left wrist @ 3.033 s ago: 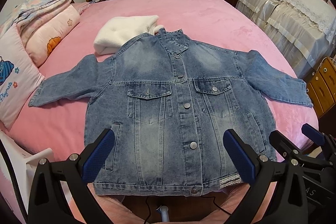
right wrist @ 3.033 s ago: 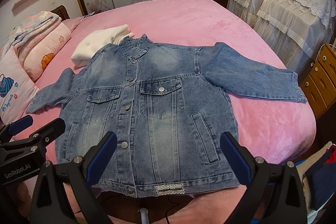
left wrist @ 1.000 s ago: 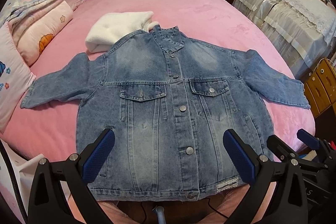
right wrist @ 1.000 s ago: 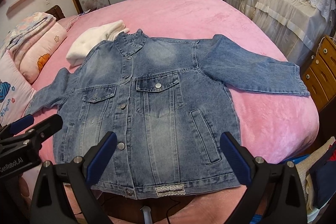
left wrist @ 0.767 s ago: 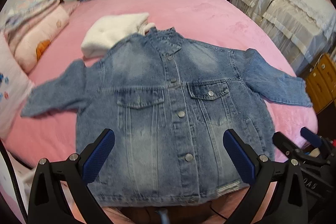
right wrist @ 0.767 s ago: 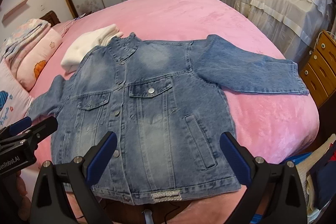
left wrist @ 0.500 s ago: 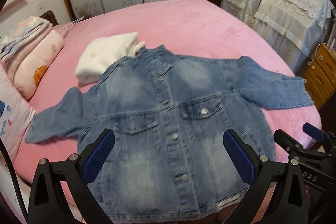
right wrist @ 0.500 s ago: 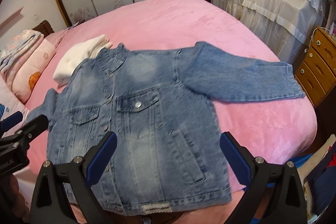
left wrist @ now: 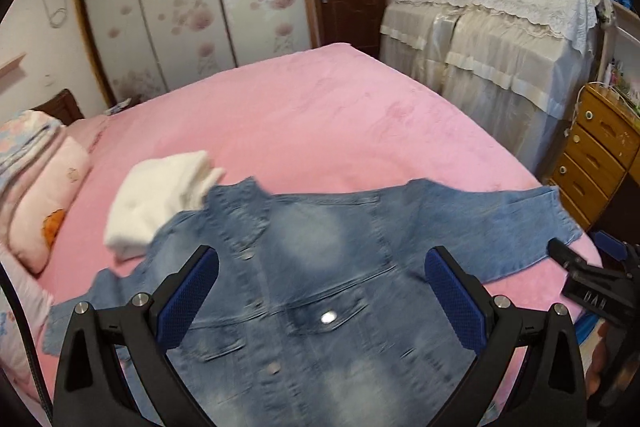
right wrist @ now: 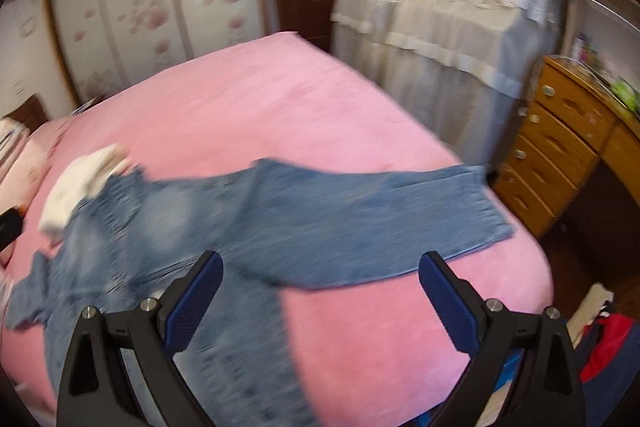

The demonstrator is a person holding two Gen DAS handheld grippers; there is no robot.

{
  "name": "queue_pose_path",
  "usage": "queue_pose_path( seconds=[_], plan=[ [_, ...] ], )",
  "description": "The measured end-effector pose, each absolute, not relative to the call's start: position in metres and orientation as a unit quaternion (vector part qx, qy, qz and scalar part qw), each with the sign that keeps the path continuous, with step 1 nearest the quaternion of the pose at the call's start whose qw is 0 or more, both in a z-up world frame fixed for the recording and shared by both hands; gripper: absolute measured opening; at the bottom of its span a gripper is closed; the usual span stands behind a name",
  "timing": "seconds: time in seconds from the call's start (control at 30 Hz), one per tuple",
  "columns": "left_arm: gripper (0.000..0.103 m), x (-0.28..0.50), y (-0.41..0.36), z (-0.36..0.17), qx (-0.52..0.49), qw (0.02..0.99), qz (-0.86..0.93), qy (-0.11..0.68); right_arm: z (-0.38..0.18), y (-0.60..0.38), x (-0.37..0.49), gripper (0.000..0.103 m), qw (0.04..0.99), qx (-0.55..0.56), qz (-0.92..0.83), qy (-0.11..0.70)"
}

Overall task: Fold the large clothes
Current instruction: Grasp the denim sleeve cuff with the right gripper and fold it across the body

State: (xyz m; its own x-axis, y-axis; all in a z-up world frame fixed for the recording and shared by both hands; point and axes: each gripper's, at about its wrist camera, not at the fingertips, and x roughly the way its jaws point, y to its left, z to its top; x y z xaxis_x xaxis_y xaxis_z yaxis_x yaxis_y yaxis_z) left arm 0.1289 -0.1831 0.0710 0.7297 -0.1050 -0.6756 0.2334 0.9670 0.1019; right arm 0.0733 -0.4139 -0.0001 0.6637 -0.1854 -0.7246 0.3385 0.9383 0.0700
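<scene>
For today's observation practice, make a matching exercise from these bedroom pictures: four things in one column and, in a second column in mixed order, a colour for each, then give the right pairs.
Column 1
1. jacket
2. bed cover
3. folded garment beside the jacket's collar
4. chest of drawers

Column 2
A. white
B. yellow-brown wood
C. faded blue
D. pink

Pairs: 1-C, 2-D, 3-A, 4-B
</scene>
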Motion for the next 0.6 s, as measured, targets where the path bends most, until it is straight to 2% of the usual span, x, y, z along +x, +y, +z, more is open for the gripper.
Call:
queue_pose_path(
  seconds=[0.13, 0.33, 0.6],
  plan=[
    [0.102, 0.154, -0.213, 0.055, 0.090, 0.924, -0.096, 0.360, -0.018, -0.486, 0.082, 0.099, 0.892, 0.146, -0.190, 0.384],
    [0.102, 0.198, -0.259, 0.005, 0.077, 0.910, -0.106, 0.393, -0.072, -0.580, 0.087, 0.099, 0.850, 0.234, -0.244, 0.405],
    [0.102, 0.220, -0.296, -0.052, 0.037, 0.898, -0.125, 0.420, -0.149, -0.634, 0.087, 0.085, 0.792, 0.365, -0.252, 0.420]
  ],
)
